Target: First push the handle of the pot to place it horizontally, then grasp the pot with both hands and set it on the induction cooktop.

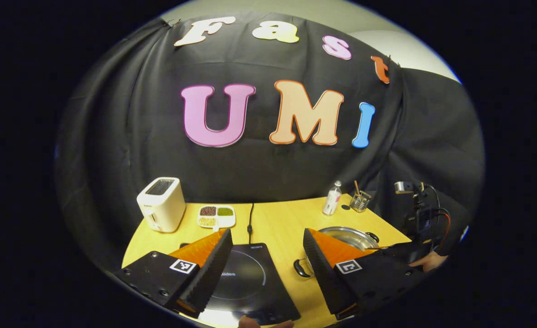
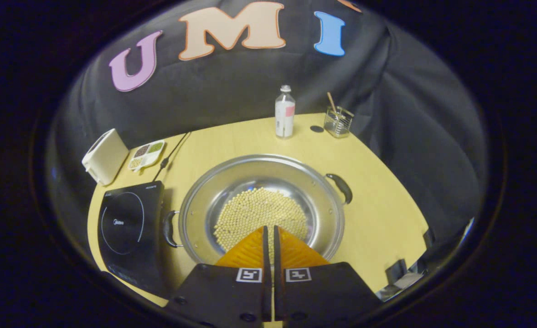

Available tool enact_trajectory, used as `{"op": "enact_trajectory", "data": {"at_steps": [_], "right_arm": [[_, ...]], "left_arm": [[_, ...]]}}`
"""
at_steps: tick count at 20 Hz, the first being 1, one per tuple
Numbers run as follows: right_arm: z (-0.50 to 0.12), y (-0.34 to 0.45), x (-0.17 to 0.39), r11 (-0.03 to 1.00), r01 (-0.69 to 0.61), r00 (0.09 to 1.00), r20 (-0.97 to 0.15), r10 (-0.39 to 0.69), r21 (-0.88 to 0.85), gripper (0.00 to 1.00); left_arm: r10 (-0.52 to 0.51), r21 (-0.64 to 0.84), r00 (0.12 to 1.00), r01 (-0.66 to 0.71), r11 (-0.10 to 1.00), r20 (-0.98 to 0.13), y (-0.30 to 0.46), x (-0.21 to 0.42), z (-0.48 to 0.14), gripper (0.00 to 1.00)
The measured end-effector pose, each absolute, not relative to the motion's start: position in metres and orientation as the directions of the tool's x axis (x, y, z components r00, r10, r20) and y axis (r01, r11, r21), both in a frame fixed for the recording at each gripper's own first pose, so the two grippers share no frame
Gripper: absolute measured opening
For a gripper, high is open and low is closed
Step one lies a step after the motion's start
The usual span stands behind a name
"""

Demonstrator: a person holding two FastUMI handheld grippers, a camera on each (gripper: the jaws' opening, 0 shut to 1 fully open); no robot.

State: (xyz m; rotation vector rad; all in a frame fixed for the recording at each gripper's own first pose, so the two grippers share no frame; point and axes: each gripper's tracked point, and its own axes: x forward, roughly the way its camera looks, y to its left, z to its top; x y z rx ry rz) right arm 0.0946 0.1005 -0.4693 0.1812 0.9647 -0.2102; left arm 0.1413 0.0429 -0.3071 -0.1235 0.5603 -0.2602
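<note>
A wide steel pot (image 2: 195, 200) holding pale beans (image 2: 259, 207) sits mid-table in the right gripper view. Its two black handles, one (image 2: 168, 228) at lower left and one (image 2: 341, 187) at upper right, lie on a slanted line. My right gripper (image 2: 269, 227) is shut with nothing in it, over the pot's near side. The black induction cooktop (image 2: 129, 225) lies left of the pot. In the left gripper view my left gripper (image 1: 266, 233) stands open above the cooktop (image 1: 250, 278). The pot (image 1: 346, 236) is partly hidden behind its right finger, with one handle (image 1: 301, 269) showing.
At the back of the wooden table (image 2: 387, 218) stand a white toaster (image 2: 105, 156), a divided seed tray (image 2: 147, 154), a bottle (image 2: 285, 111) and a glass with a stick (image 2: 338, 120). The cooktop's cable (image 2: 170, 155) runs to the back. A camera stand (image 1: 414, 214) rises at the right.
</note>
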Motion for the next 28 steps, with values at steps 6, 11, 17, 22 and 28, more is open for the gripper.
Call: {"op": "enact_trajectory", "data": {"at_steps": [6,11,17,22,28], "right_arm": [[-0.474,0.035,0.117,0.995,0.098,0.589,-0.807,-0.043,0.018,0.51],[-0.485,0.010,0.133,0.998,0.035,0.606,-0.795,0.015,0.045,0.84],[-0.513,-0.012,0.146,0.995,0.049,0.579,-0.814,0.039,0.082,0.87],[-0.546,-0.017,0.151,0.993,0.045,0.528,-0.847,0.067,0.107,0.87],[-0.584,-0.014,0.156,0.987,0.054,0.461,-0.881,0.112,0.153,0.91]], "left_arm": [[-0.212,-0.133,0.766,0.165,0.977,-0.607,-0.012,0.136,-0.352,0.96],[-0.255,-0.210,0.701,0.151,0.966,-0.666,-0.059,0.132,-0.385,0.96],[-0.195,-0.163,0.621,0.108,0.981,-0.759,-0.062,0.135,-0.439,0.96],[-0.166,-0.161,0.542,0.057,0.985,-0.824,-0.069,0.135,-0.487,0.96],[-0.138,-0.143,0.426,0.021,0.989,-0.894,-0.074,0.128,-0.542,0.96]]}}
